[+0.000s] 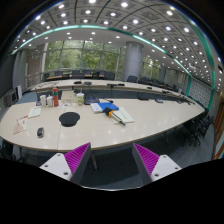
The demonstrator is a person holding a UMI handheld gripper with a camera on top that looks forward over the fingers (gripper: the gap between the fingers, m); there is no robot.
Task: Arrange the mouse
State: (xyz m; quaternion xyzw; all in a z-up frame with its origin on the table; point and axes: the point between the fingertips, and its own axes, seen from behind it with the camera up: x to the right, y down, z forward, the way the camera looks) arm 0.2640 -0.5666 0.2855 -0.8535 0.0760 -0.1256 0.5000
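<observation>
Claw [111,160] open, gripping nothing; mouse [40,131] on table [150,120], well beyond fingers.

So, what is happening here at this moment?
A person holds the tool above the near edge of a long curved table in an office. Its fingers are open and hold nothing. Well beyond them on the table lie a round black object, a small dark item that may be the mouse, papers and bottles. Nothing is grasped yet.

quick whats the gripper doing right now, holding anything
gripper: open, holding nothing; jaws spread above the near edge of the table, well short of the black mouse pad.
</observation>
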